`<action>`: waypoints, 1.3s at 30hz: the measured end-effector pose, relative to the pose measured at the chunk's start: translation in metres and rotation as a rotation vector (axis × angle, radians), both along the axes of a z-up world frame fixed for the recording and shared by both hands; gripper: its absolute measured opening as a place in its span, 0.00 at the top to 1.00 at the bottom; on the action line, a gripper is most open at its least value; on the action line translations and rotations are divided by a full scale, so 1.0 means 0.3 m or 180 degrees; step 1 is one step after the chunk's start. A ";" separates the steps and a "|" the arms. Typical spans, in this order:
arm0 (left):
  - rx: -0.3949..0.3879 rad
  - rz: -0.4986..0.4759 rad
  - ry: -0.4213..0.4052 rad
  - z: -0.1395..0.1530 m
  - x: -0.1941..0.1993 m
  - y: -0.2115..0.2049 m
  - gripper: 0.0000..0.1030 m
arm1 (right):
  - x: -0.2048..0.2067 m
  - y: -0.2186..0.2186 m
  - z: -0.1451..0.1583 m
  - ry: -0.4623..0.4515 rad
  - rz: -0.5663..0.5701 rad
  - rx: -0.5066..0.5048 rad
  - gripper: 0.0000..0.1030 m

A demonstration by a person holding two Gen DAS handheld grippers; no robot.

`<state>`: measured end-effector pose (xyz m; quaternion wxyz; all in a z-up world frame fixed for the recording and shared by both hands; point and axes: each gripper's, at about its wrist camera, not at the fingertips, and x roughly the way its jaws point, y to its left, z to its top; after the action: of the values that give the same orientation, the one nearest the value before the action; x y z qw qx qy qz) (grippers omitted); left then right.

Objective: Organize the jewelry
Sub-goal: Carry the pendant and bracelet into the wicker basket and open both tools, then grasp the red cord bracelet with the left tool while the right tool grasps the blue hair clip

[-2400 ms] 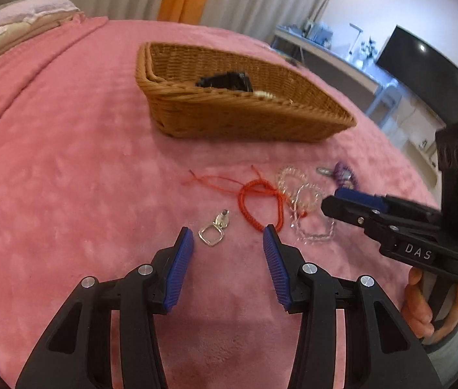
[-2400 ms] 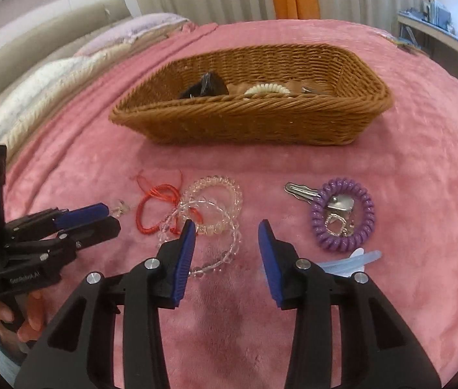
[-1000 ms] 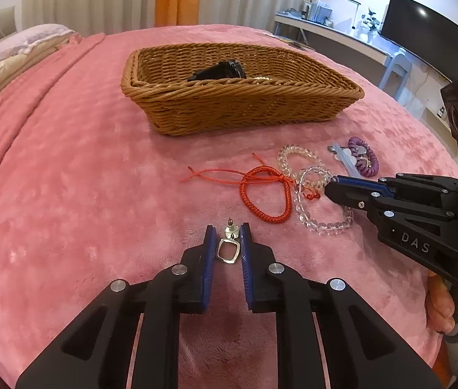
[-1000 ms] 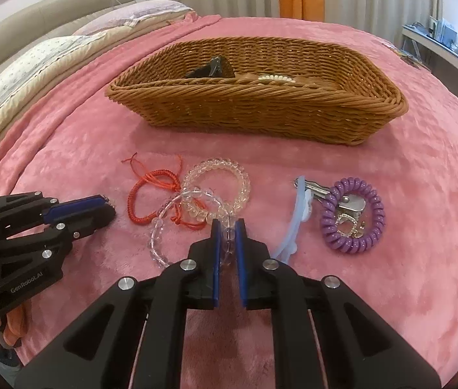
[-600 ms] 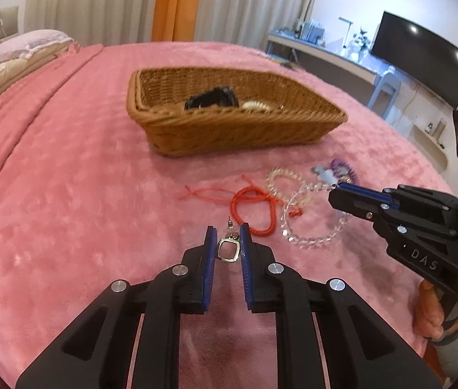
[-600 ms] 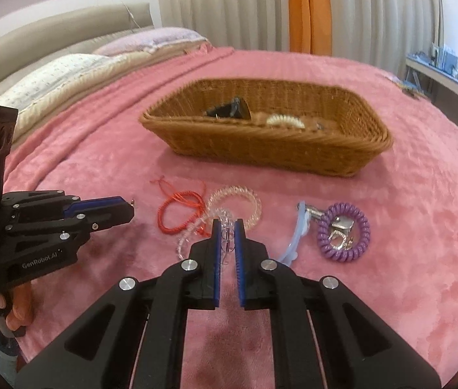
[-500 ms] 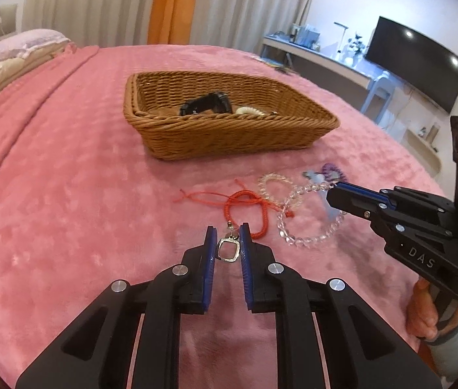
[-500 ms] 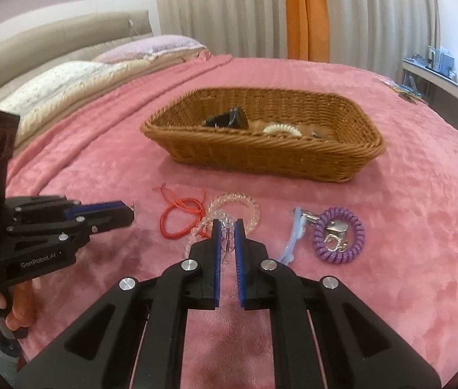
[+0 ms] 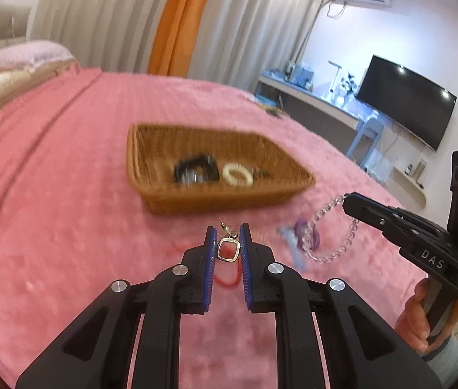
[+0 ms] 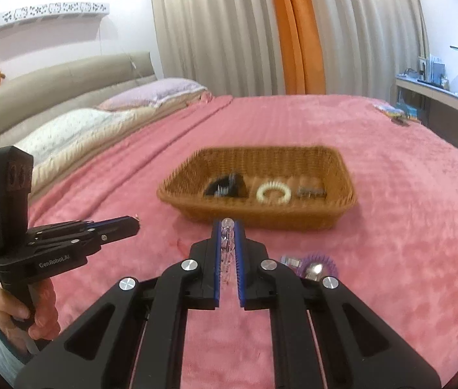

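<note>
My left gripper (image 9: 228, 231) is shut on a small silver earring (image 9: 228, 249) with a square loop, held up above the pink bedspread. My right gripper (image 10: 228, 227) is shut on a clear bead bracelet (image 10: 227, 246); in the left wrist view that bracelet (image 9: 329, 227) dangles as a loop from the right gripper (image 9: 347, 199). The wicker basket (image 9: 164, 201) (image 10: 342, 207) stands ahead of both grippers, holding a black item (image 10: 225, 185), a cream coil band (image 10: 273, 193) and a dark clip (image 10: 310, 192). In the right wrist view the left gripper (image 10: 136, 223) is at the left.
A purple coil keyring (image 10: 318, 267) with a light blue tag (image 9: 290, 243) lies on the bedspread by the right gripper. A red cord bracelet (image 9: 227, 280) shows under the left fingers. Pillows lie far left; a desk and a TV (image 9: 407, 100) stand at the right.
Both grippers have risen off the bedspread, the left carrying the earring, the right lifting the clear bead bracelet clear of the other jewellery. The basket now appears lower and its inside shows.
</note>
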<state>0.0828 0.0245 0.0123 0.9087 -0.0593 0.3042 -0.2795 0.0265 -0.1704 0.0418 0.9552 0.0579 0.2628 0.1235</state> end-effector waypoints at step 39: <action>-0.0291 0.0437 -0.0253 0.045 0.269 -0.062 0.50 | 0.432 -0.112 0.035 0.0276 -0.0260 0.0151 0.57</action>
<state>0.1634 0.0058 0.0257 0.9334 -0.1103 0.2502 -0.2322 0.1561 -0.2040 0.0522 0.9455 0.0965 0.2984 0.0879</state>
